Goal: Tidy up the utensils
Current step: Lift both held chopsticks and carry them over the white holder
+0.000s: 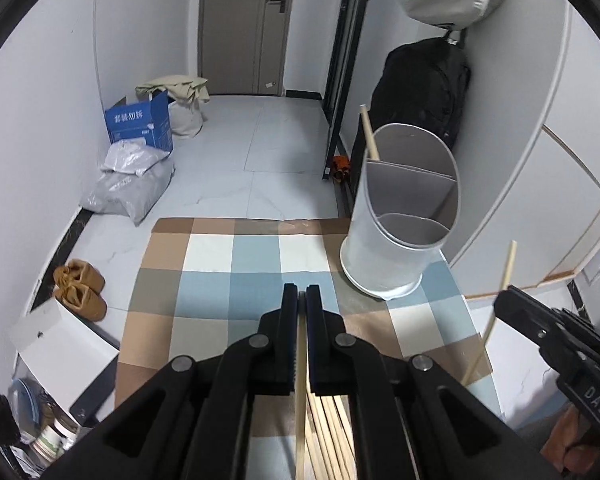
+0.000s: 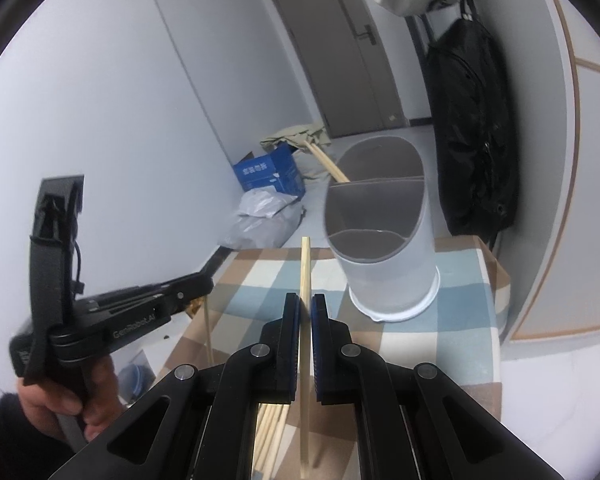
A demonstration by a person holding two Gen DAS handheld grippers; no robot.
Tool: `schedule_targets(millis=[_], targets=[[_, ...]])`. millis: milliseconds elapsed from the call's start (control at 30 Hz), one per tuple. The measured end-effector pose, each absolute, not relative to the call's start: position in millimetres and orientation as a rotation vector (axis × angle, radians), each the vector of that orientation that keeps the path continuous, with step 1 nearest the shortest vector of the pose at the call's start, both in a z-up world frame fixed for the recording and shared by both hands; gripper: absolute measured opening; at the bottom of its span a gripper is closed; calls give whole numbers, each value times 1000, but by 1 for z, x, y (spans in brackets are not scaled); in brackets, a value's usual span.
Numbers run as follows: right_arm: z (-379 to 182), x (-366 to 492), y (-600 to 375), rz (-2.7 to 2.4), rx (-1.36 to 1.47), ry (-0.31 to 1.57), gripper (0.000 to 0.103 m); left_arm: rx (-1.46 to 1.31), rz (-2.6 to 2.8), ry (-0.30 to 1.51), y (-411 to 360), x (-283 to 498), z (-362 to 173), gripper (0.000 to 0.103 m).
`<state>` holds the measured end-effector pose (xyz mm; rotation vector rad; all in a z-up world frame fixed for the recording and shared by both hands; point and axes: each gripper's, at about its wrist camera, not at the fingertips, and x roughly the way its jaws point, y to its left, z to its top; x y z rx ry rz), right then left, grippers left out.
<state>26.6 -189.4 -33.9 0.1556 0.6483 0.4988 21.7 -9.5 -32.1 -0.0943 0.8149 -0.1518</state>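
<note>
While its jaws were pressed together on a single wooden chopstick (image 1: pixel 300 412), the left hand-held gripper (image 1: pixel 301 293) pointed down over the checked cloth (image 1: pixel 220 264) that covered the counter, the stick running back beneath it toward the camera. Directly below that hand-held gripper lay a loose bundle of chopsticks (image 1: pixel 328 432) on the cloth. Ahead of it and to the right stood the grey utensil holder (image 1: pixel 396 240), upright at the far edge of the counter, split into compartments, with one chopstick in the holder (image 1: pixel 369 136) leaning out of the back-left section. The right hand-held gripper (image 2: pixel 306 308) was likewise closed, pinching a second chopstick (image 2: pixel 305 272) that rose past its fingertips toward the holder, which stood just ahead and slightly to the right. Seen from the right wrist, the left hand-held gripper was held off to the left by a hand (image 2: pixel 72 396) in a dark sleeve. Beyond the counter, on the tiled floor to the left, were a blue cardboard box (image 1: pixel 140 124), a grey plastic bag (image 1: pixel 128 188) and a pair of tan slippers (image 1: pixel 80 288); a black bag (image 1: pixel 420 88) hung on the right.
</note>
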Motion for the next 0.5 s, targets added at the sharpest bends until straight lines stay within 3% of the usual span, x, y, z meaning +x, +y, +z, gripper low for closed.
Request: schedule_targets(millis=[500], targets=[[-5,26,-178,486,138,495,5,-94,-241,829,-10,42,-2,0]])
